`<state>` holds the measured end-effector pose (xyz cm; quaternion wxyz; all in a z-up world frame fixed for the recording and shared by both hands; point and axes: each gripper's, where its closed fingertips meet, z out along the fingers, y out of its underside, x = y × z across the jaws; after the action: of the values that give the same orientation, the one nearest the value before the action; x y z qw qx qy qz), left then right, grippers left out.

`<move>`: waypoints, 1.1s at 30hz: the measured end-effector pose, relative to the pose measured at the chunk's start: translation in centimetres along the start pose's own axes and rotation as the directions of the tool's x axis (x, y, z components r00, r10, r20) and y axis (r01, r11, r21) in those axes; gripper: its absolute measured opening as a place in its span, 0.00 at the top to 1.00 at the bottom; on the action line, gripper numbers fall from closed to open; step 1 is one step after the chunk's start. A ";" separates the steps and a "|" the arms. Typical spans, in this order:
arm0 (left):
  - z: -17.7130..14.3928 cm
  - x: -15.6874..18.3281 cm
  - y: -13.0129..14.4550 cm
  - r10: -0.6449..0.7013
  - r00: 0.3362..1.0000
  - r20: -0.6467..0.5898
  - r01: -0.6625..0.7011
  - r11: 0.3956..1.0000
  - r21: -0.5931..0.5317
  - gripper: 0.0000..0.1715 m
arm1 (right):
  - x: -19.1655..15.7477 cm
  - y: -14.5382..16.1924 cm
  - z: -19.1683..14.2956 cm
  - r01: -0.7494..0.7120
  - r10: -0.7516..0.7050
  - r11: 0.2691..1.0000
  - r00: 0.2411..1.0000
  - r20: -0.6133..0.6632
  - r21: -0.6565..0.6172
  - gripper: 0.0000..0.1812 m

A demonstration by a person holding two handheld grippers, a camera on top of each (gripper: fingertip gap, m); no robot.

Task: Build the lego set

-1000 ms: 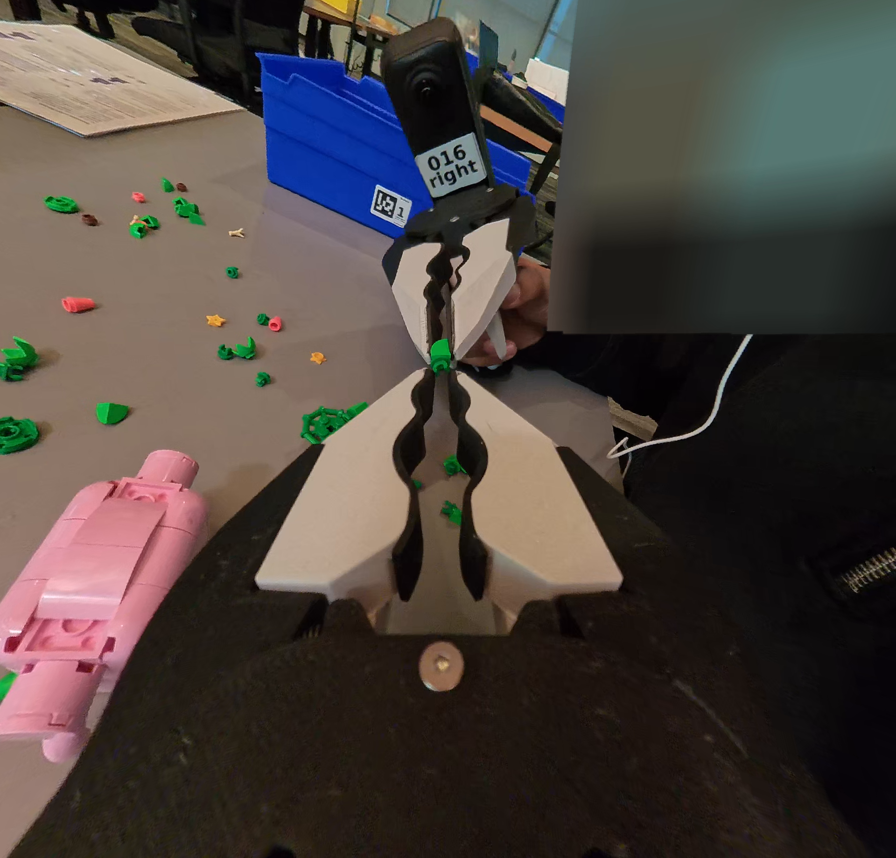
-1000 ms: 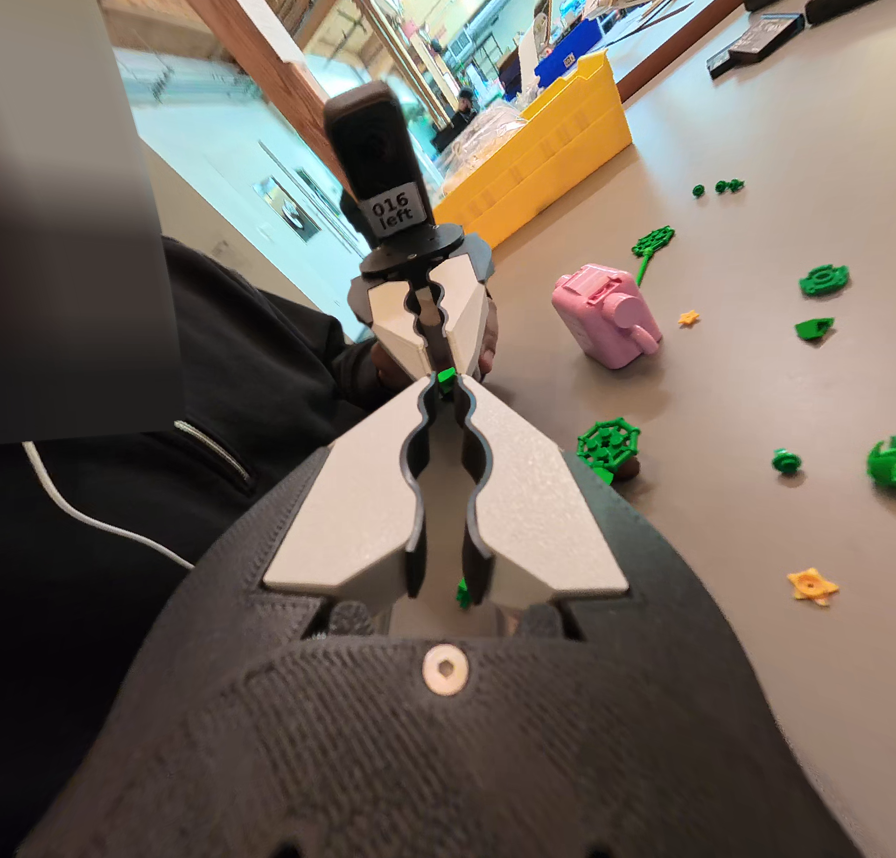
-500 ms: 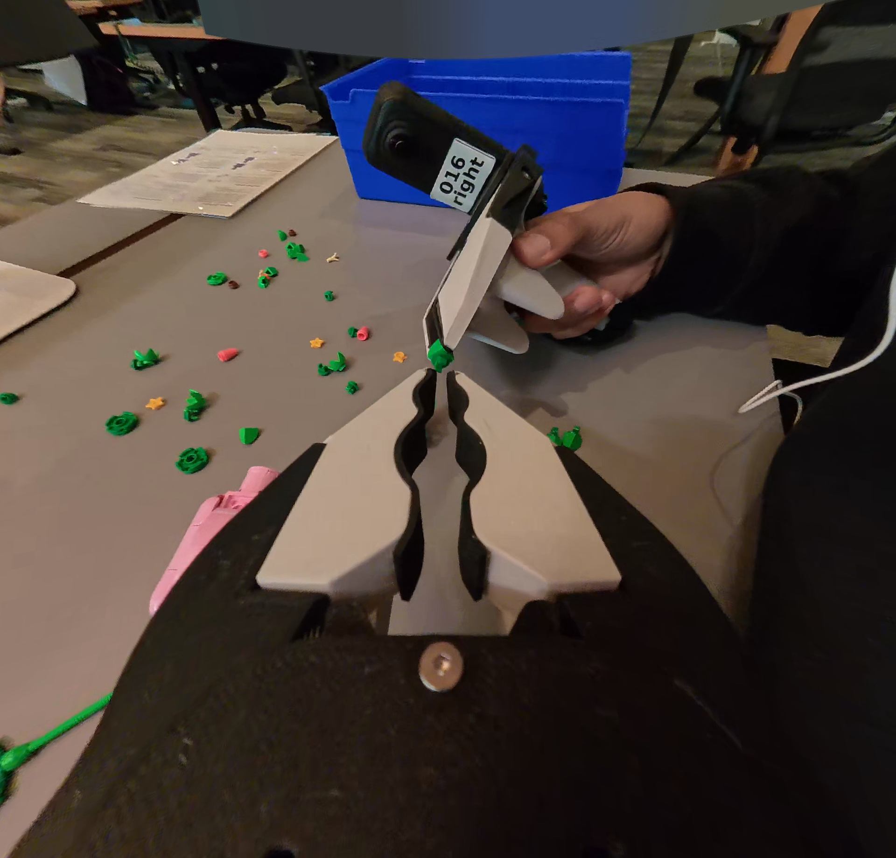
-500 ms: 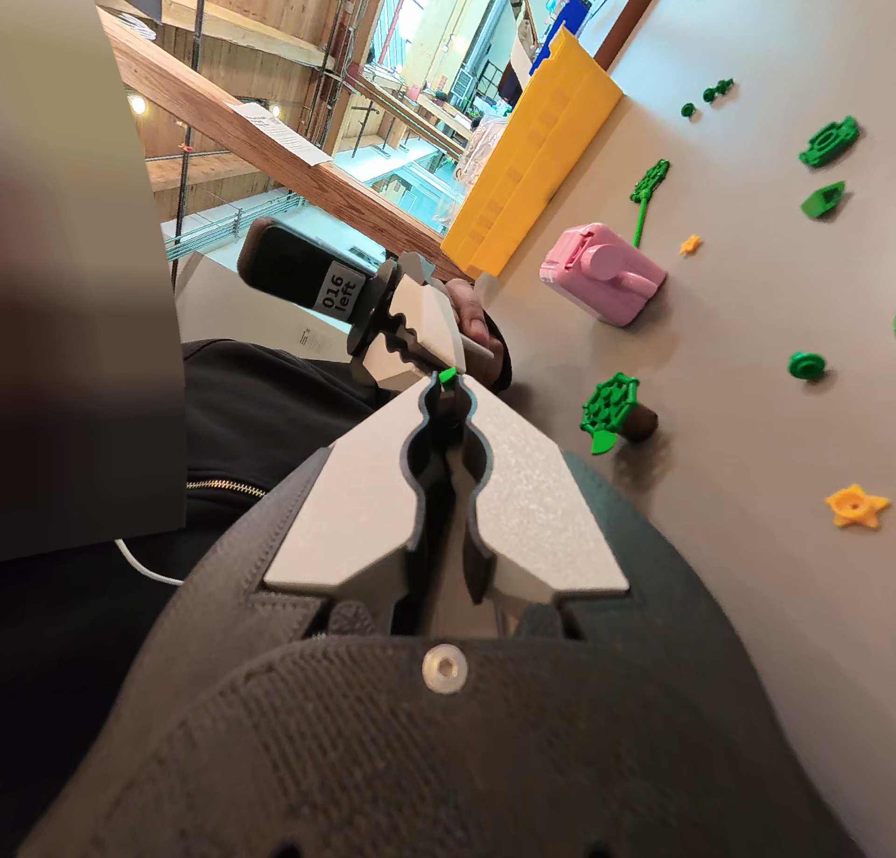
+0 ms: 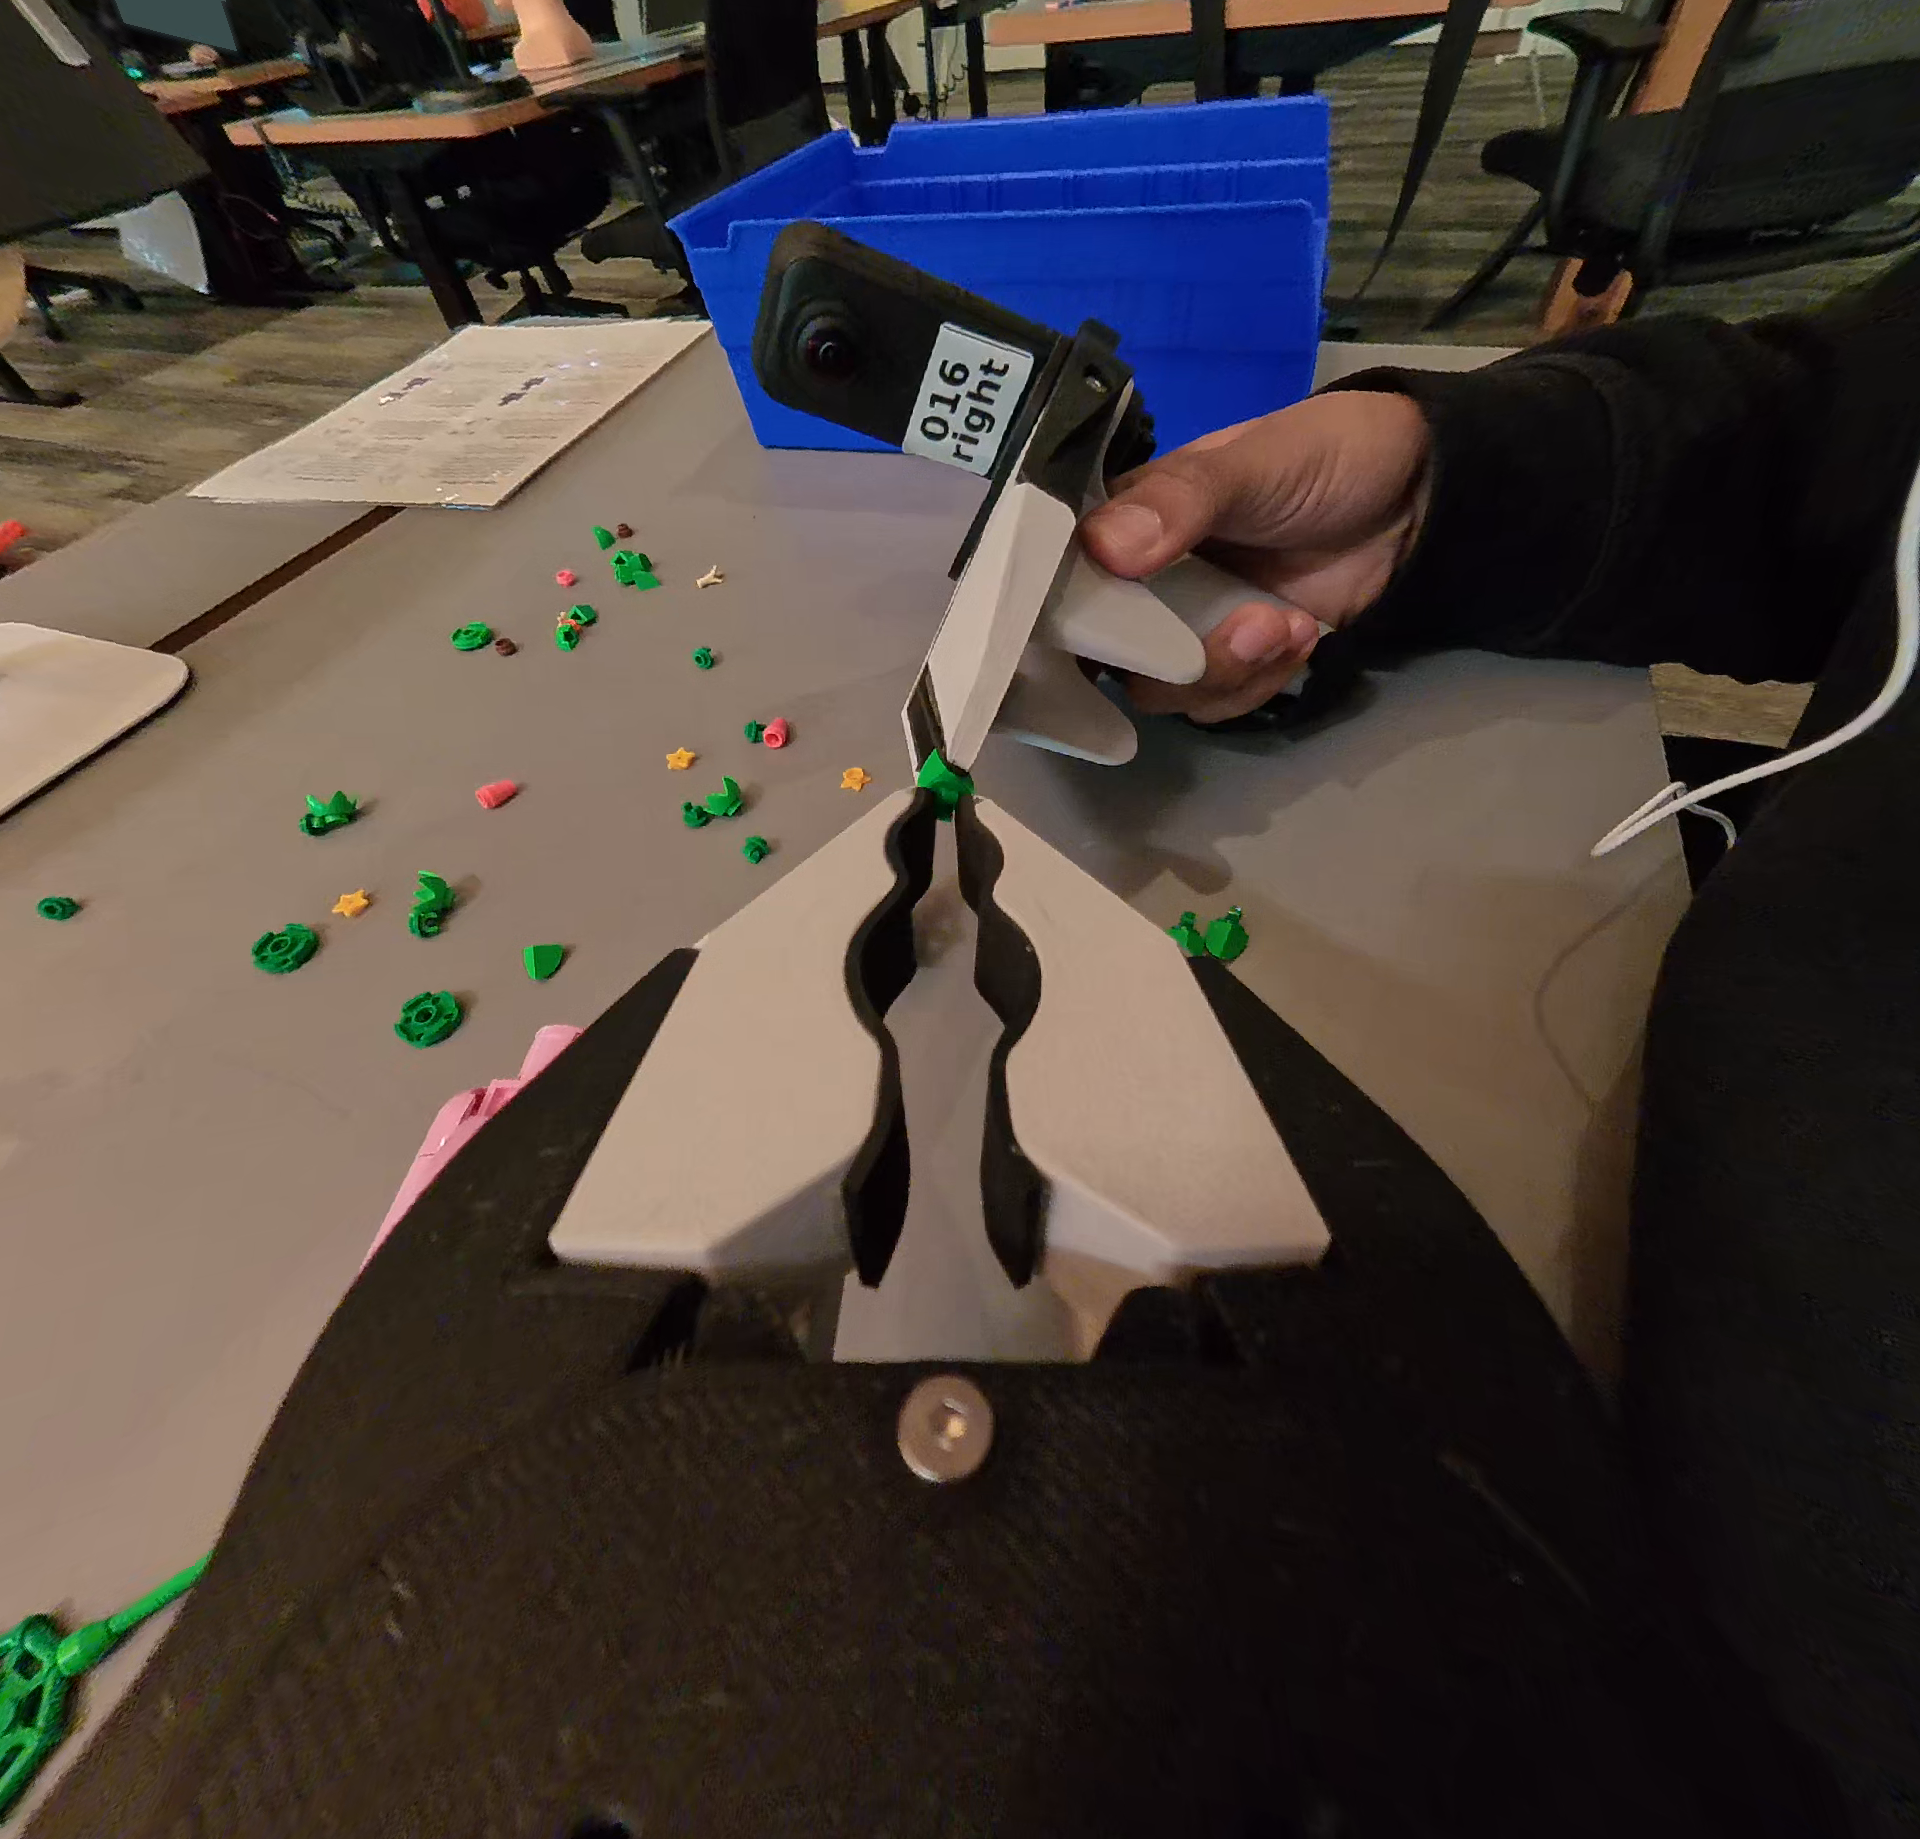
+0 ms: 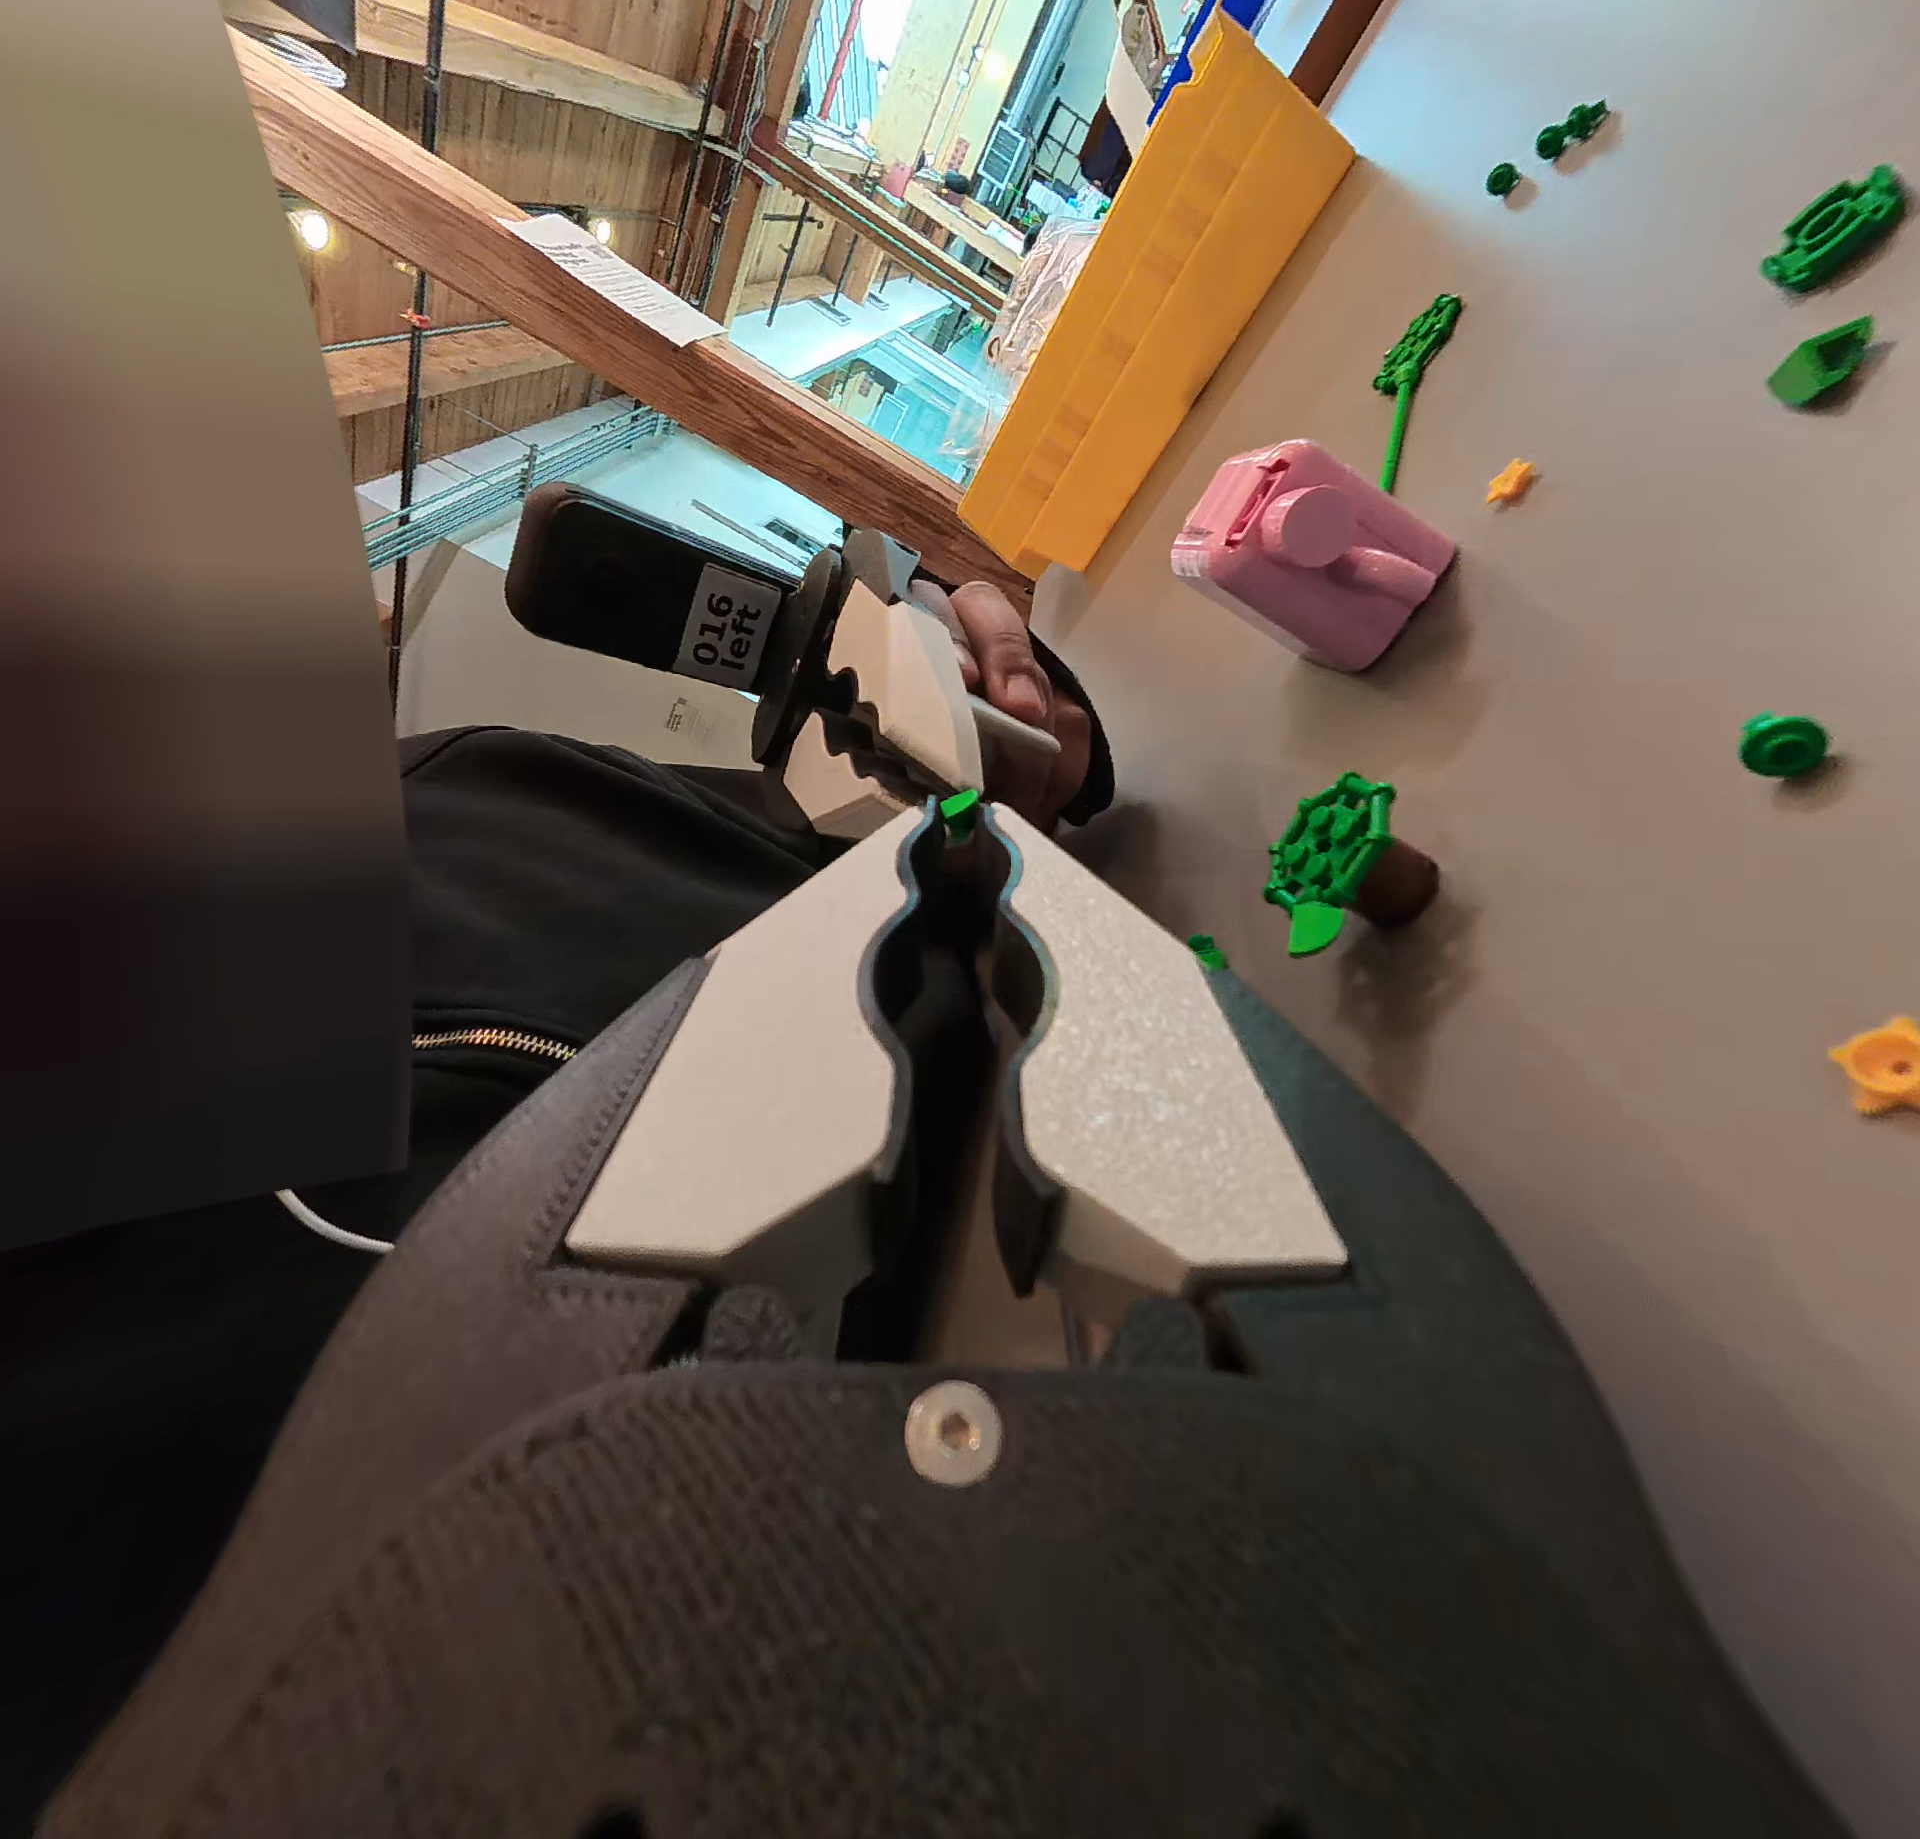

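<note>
Table (image 5: 1351, 958): grey, being strewn with loose green, orange and pink bricks.
Blue bin (image 5: 1039, 231): being kept at the far edge, behind the right gripper.
Yellow bin (image 6: 1153, 335): standing beyond the pink build (image 6: 1314, 553).
Right gripper (image 5: 940, 761): being held tilted down by a hand (image 5: 1268, 563), tips nearly closed, pinching the green piece (image 5: 943, 783).
Left gripper (image 5: 943, 810): being raised tip to tip against it, jaws narrowly parted around the same piece.
Green piece: being held above the table between both tips.
</note>
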<state>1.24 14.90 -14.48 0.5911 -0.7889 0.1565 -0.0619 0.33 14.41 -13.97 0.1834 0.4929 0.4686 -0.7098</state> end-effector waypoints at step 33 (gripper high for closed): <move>0.2 1.0 0.0 0.195 0.979 0.065 -0.193 0.980 -0.040 1.00 | -0.4 0.5 -0.2 -0.093 0.096 0.995 0.992 0.082 -0.037 0.97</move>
<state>2.22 14.81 -14.58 0.5861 -0.7812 0.2134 0.0257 0.99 14.28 -13.91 0.2444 0.4811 0.4483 -0.7126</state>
